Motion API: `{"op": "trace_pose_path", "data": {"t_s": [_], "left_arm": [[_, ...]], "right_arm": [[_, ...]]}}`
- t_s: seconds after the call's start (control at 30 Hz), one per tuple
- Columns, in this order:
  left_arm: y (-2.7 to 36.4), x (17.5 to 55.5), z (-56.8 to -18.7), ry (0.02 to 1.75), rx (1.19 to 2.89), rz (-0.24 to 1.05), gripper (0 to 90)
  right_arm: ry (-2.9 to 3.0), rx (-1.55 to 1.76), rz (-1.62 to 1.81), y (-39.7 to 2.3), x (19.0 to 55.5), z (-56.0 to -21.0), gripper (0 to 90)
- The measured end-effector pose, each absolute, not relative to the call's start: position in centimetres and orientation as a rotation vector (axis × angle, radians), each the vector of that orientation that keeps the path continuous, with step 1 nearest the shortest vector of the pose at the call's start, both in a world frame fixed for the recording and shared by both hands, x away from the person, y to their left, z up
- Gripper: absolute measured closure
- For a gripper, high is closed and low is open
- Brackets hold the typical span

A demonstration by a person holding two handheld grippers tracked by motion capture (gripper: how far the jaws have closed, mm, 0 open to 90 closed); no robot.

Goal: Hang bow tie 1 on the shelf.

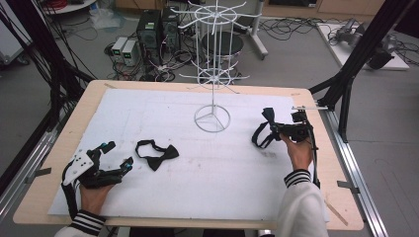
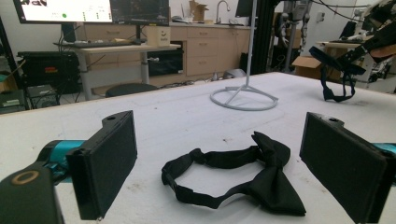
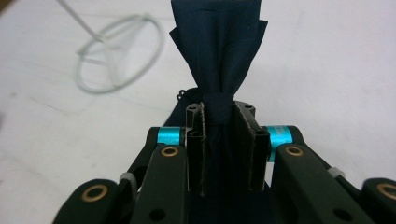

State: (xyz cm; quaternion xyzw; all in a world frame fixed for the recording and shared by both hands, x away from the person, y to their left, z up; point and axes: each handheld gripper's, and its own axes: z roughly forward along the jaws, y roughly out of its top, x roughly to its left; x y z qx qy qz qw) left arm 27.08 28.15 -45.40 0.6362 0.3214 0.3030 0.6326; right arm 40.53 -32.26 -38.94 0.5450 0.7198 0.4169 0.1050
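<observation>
Right of centre in the high view, the right tool [image 1: 282, 129] is clamped on a black bow tie [image 1: 267, 126], lifted just off the table [image 1: 316, 197], strap loop hanging down toward the lower left. Right gripper view confirms it: jaws nearly closed, pinching the knot of the held tie [image 3: 219, 56], with the fan of fabric sticking up past the tips.

Lower left of the high view, the left tool [image 1: 115, 155] sits wide open and empty. A second bow tie [image 1: 157, 154] lies flat just to its right. Left gripper view shows that tie [image 2: 247, 179] between and just beyond the spread jaws, not touched.

Centre top, the white wire rack [image 1: 213, 59] stands on its ring base, hook arms bare as far as I can tell.

My read: the step is hanging the held tie on a rack arm.

Tips:
- Keep the grip on the knot; that leaves the strap loop free to open.
- Approach a near-side arm from the lower right and let the loop swing clear first.
- Thread the loop over the arm tip, then lower before opening.
- Rack looks light, so avoid side load on the arms.
- Left tool could steady the base or spread the loop if it collapses.
</observation>
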Motion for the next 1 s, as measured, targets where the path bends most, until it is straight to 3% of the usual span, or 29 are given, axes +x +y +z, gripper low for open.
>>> {"op": "trace_pose_path", "data": {"t_s": [1.0], "left_arm": [[28.1, 27.1, -45.4, 0.738, 1.456, 0.695, 11.4]], "right_arm": [[2.031, 1.186, 1.481, -30.8, 38.8, -36.0, 76.0]]}}
